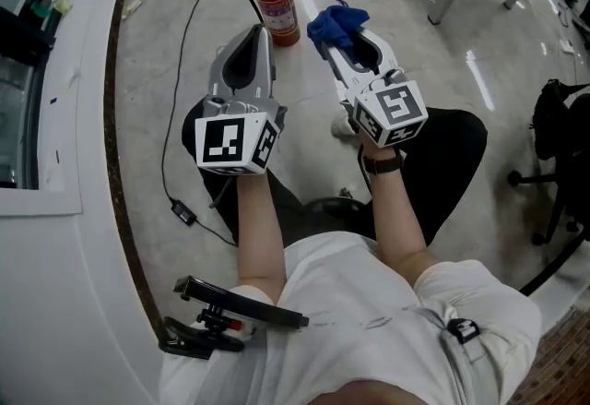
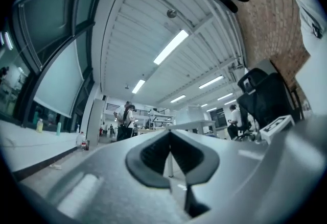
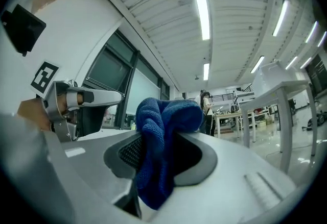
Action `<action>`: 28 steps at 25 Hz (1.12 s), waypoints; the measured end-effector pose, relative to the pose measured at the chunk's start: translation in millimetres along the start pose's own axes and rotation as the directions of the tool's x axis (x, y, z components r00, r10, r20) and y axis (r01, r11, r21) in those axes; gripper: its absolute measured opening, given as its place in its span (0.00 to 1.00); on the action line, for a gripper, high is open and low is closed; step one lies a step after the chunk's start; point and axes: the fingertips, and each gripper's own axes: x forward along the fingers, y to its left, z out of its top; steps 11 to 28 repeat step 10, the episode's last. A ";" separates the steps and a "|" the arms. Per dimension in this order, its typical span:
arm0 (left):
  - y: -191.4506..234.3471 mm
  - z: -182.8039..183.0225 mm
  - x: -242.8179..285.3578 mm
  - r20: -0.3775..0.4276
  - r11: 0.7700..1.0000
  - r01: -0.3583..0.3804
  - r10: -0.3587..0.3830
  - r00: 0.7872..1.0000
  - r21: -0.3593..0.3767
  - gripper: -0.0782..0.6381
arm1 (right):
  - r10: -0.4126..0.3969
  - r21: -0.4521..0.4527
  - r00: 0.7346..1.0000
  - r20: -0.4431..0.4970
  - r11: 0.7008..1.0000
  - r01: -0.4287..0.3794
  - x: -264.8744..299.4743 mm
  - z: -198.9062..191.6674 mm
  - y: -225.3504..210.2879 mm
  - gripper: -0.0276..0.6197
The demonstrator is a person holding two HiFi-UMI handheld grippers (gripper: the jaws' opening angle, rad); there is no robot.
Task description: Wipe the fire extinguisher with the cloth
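**Q:** So where's the fire extinguisher [image 1: 275,2]?

**A:** Top middle of the head view, red, standing upright on the grey floor [image 1: 166,62]. The blue cloth [image 1: 336,25] is just to its right. Can't tell if they touch.

**Q:** And who's got the cloth?

**A:** The right gripper [image 1: 334,51]. Its own view shows the jaws clamped on it, with the cloth bunched above and hanging below them.

**Q:** Left one?

**A:** The left gripper [image 1: 261,29] has its jaws pressed together with nothing in them. Its tip sits just below the extinguisher in the frame.
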 end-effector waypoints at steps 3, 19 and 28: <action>-12.4 26.6 -6.8 0.028 0.998 0.009 -0.010 1.000 0.055 0.11 | -0.026 -0.019 0.999 0.036 0.999 0.027 -8.6 26.8 2.4 0.26; -39.3 25.7 -42.1 -0.001 0.998 0.017 -0.017 1.000 0.054 0.11 | -0.021 -0.018 1.000 0.007 1.000 0.021 -47.0 30.5 33.2 0.26; -39.3 25.7 -42.1 -0.001 0.998 0.017 -0.017 1.000 0.054 0.11 | -0.021 -0.018 1.000 0.007 1.000 0.021 -47.0 30.5 33.2 0.26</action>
